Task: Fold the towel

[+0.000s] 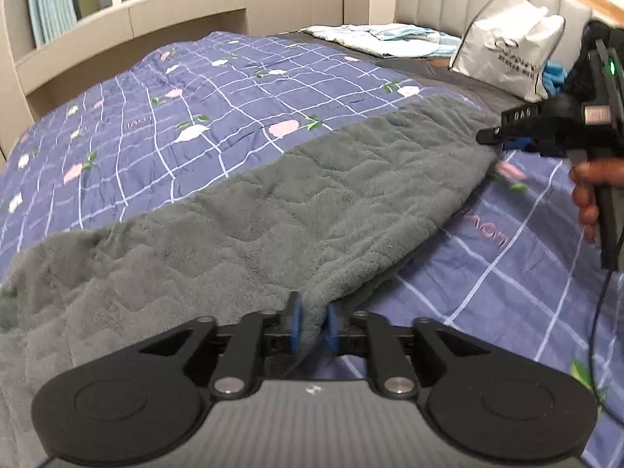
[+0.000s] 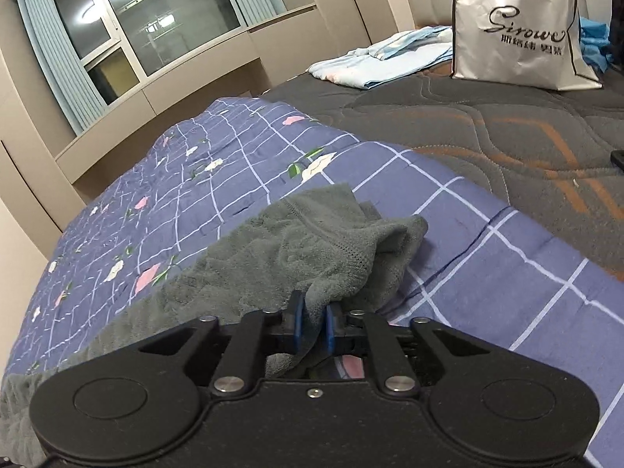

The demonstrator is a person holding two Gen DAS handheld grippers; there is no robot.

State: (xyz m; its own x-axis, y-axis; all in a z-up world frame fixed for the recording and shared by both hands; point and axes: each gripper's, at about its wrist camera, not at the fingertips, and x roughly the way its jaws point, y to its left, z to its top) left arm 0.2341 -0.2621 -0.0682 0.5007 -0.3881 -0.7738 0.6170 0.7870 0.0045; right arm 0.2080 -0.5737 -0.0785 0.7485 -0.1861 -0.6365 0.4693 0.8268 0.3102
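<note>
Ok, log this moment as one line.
left gripper: shut on grey towel corner | right gripper: shut on other corner | towel partly lifted off checked quilt

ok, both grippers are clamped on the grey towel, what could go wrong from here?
1. The right gripper holds a bunched corner of the grey towel, with loose layers spilling past the fingers; the fold edge could come out crooked or a layer could slip free.
2. The left gripper pinches only a thin edge, so a hard pull may pop it loose.
3. The towel lies on the soft checked quilt, which may drag and wrinkle with it.
</note>
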